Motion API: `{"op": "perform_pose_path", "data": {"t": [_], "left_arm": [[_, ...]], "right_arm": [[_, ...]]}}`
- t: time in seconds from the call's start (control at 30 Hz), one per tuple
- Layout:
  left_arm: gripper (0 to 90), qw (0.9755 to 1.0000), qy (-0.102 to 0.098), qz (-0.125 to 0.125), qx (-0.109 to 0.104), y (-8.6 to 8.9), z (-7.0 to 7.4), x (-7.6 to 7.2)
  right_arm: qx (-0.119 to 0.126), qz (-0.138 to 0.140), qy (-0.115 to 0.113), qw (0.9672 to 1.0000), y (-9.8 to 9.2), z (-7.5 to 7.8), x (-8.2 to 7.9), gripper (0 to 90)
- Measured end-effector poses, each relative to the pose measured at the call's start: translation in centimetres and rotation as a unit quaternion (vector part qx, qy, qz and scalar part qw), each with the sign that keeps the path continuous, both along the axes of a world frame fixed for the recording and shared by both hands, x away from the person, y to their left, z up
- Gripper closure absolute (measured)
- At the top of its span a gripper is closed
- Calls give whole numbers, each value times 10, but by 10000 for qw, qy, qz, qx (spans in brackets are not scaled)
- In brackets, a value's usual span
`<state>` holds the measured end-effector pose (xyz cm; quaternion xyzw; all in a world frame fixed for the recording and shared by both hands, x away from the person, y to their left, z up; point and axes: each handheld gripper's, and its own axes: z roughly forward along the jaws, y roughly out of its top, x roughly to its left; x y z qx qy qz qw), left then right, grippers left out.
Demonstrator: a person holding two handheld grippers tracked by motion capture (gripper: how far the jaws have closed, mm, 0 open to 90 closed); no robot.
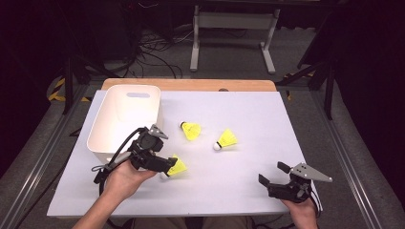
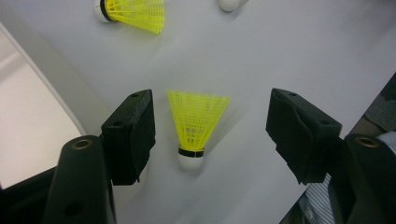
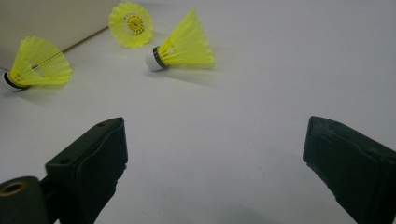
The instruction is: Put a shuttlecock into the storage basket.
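Observation:
Three yellow shuttlecocks with white corks lie on the white table sheet (image 1: 248, 109). The nearest shuttlecock (image 1: 179, 167) (image 2: 196, 123) lies between the jaws of my left gripper (image 1: 171, 166) (image 2: 210, 116), cork toward the hand. Those jaws stand open and clear of its skirt on both sides. The other two shuttlecocks (image 1: 191, 130) (image 1: 226, 140) rest near the table's middle. My right gripper (image 1: 274, 174) (image 3: 215, 135) hovers open at the front right with bare sheet between its jaws. The right gripper view looks across at all three shuttlecocks (image 3: 39, 63) (image 3: 131, 23) (image 3: 184, 44).
A white plastic bin (image 1: 125, 119) (image 2: 28, 126) stands at the left, just behind my left gripper. The sheet's front edge runs close below both hands. A wooden table edge (image 1: 191, 84) shows at the back.

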<state>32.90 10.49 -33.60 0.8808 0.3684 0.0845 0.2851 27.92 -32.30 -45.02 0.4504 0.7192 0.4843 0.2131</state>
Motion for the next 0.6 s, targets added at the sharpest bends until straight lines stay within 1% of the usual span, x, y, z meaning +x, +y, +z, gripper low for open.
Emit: {"op": "perform_pose_path", "data": {"t": [0.1, 0.27, 0.4, 0.53, 0.6], "left_arm": [[335, 10000, -20, 4, 48, -2, -3, -1], [332, 9999, -1, -20, 157, -7, -9, -3], [330, 9998, 33, -13, 190, -9, -12, -2], [329, 9998, 52, -4, 209, -10, -14, -2], [328, 9997, 49, 15, 224, -11, -16, -3]], "right_arm": [[-31, 18, -5, 10000, 0, 0, 0, 69], [-17, 10, -2, 10000, 0, 0, 0, 69], [-40, 21, -4, 10000, 0, 0, 0, 69], [-1, 5, 3, 10000, 0, 0, 0, 69], [-35, 26, -6, 10000, 0, 0, 0, 69]]}}
